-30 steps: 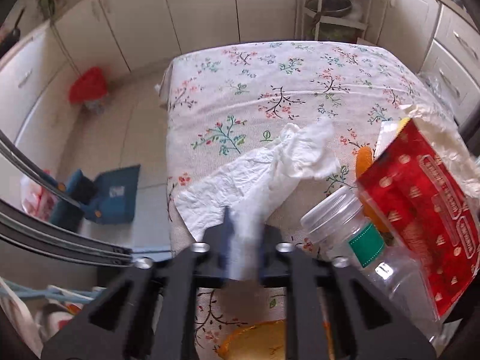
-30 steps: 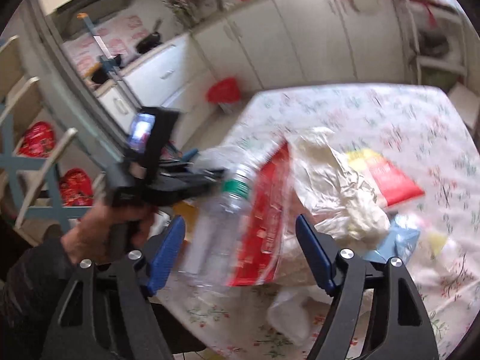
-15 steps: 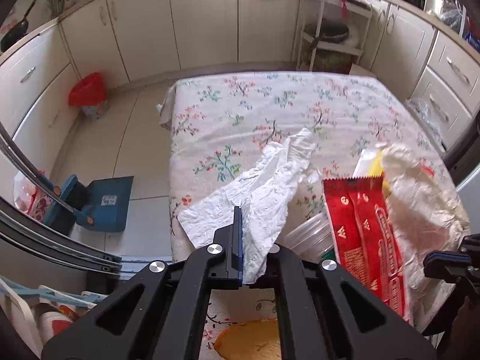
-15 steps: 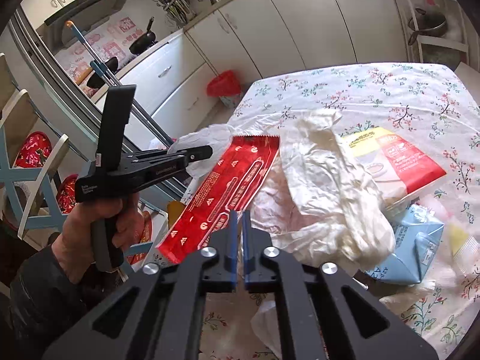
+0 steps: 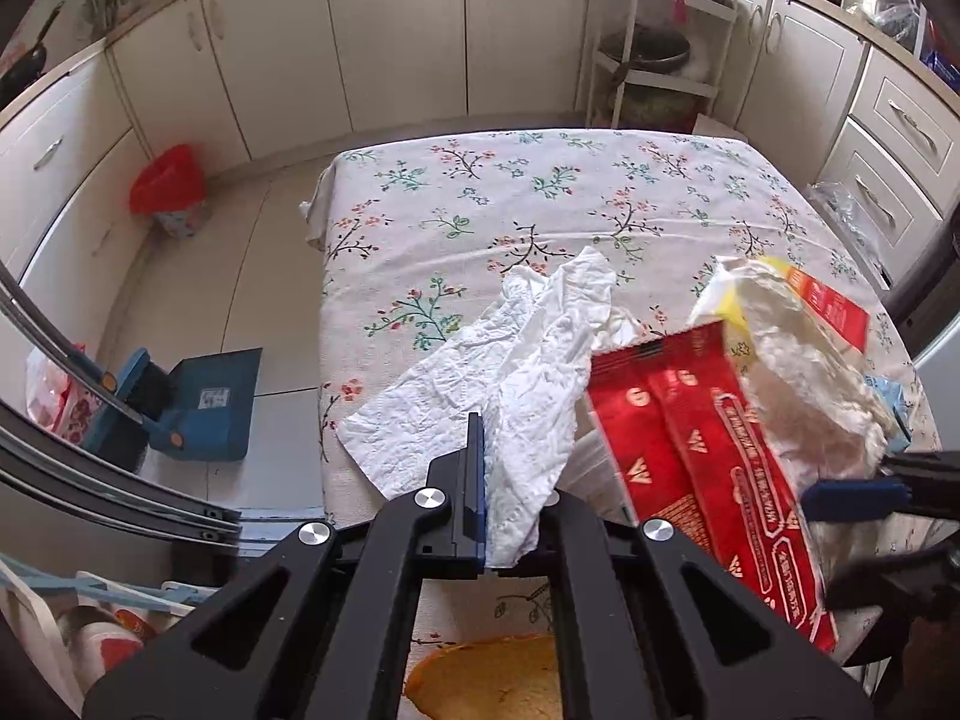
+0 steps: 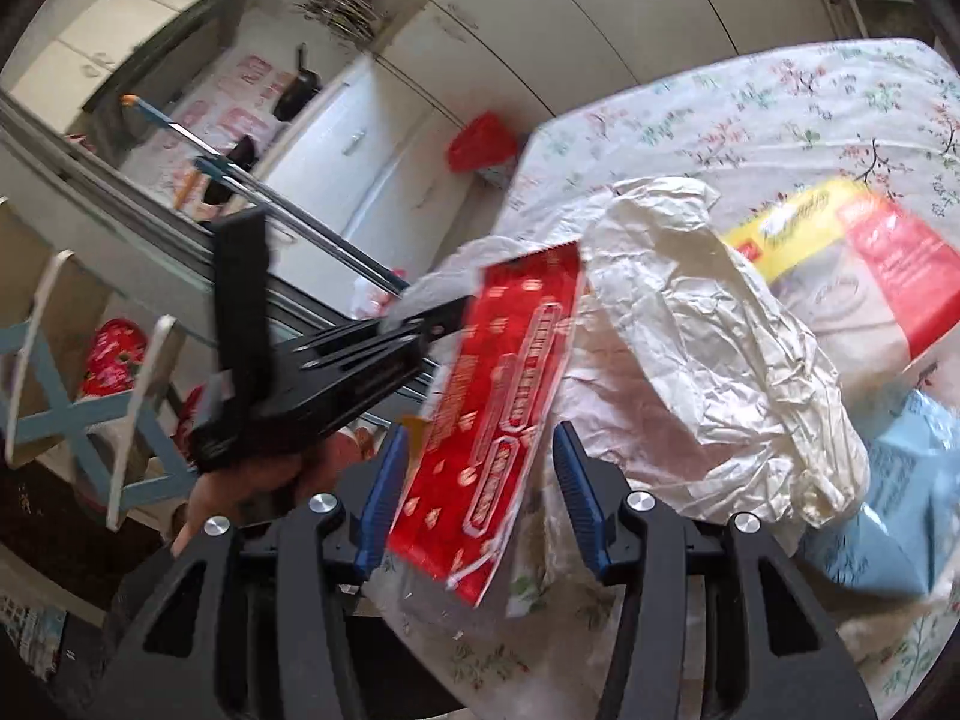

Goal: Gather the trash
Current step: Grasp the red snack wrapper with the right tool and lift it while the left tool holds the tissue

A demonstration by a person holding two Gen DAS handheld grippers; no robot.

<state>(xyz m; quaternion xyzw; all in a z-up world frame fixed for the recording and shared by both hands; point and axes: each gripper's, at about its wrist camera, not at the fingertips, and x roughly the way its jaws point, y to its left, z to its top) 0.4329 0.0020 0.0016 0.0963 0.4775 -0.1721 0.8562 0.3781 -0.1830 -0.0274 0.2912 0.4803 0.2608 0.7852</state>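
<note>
Left gripper (image 5: 501,480) clenching white paper towel (image 5: 510,384), sheet trailing over near-left edge of floral table (image 5: 540,192). Right gripper (image 6: 477,486) standing wide open, red wrapper (image 6: 504,396) lying between blue fingers (image 6: 384,492), contact unclear.

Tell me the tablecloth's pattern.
The tablecloth is off-white with scattered floral sprigs in red, green and black; the left wrist view shows it best.

Home kitchen: cream cabinets (image 5: 390,30) ringed floral-clothed table (image 5: 540,198); frying pan (image 6: 297,90) on counter beyond it.
</note>
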